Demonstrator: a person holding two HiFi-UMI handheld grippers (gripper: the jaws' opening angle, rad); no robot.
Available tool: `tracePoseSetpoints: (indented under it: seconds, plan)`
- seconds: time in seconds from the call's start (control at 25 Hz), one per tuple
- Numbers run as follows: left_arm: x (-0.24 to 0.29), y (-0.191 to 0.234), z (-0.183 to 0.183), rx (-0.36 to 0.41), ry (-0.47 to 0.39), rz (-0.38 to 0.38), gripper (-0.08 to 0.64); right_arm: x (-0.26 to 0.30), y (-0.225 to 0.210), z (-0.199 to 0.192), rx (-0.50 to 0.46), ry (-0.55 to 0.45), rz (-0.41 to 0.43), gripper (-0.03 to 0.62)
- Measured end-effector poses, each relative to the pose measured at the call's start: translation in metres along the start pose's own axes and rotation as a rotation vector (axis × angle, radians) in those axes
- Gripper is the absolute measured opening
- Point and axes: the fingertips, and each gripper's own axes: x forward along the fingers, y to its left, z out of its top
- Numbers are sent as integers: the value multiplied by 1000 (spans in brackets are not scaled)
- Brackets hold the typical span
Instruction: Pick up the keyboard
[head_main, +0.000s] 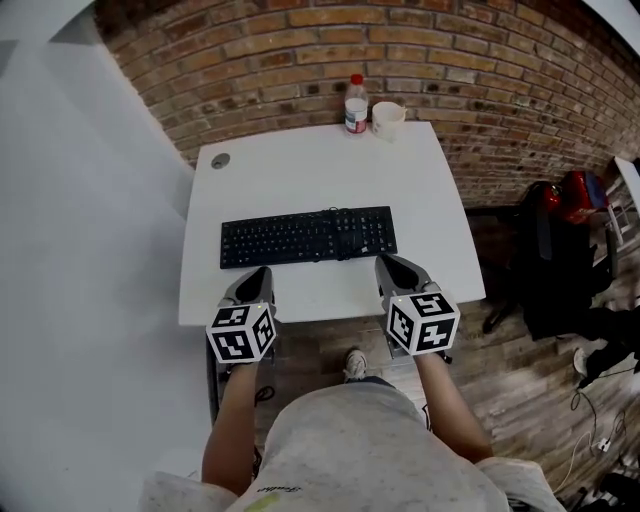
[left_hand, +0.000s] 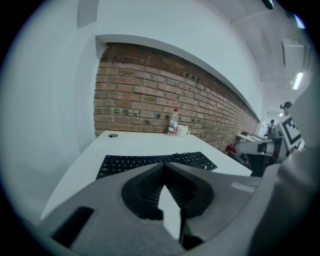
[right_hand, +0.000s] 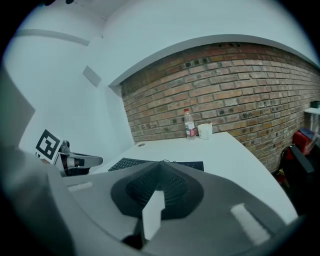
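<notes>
A black keyboard lies flat across the middle of the white table. My left gripper is shut and empty, its tip over the table's near edge just short of the keyboard's left half. My right gripper is also shut and empty, its tip close to the keyboard's near right corner. In the left gripper view the keyboard stretches just beyond the closed jaws. In the right gripper view the keyboard shows above the closed jaws, with the left gripper off to the left.
A plastic bottle and a white cup stand at the table's far edge against the brick wall. A round cable port sits at the far left corner. A black chair with a red bag stands to the right on the wooden floor.
</notes>
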Motion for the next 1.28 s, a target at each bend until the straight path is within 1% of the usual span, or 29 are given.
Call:
tracePoseSetpoints:
  seconds: [0.2,0.32,0.48,0.64,0.8,0.96,1.12,1.28]
  plan:
    - [20,20,2,-32,4,75,0,24,-26,-2,3,39,20,6]
    - [26,31,5,-63,-14,114,60,38,-40,-1,-4,52,23,21]
    - [29,47,1,-90,-8,162,95,53,-53,-3,-5,71,17,49]
    - [40,72,2,-89,5,203,147,67,-64,-4,1,91,-4,95]
    - [52,99,1,-98,24,239,184,81,-74,-10,6,118,-18,121]
    - [67,126,-2,-132,51,245,246,99,-80,-15,5,151,-34,153]
    - [82,147,-11,-136,96,233,287,116,-85,-18,-2,178,-69,174]
    - [99,161,-18,-148,136,211,342,133,-92,-19,17,196,-101,224]
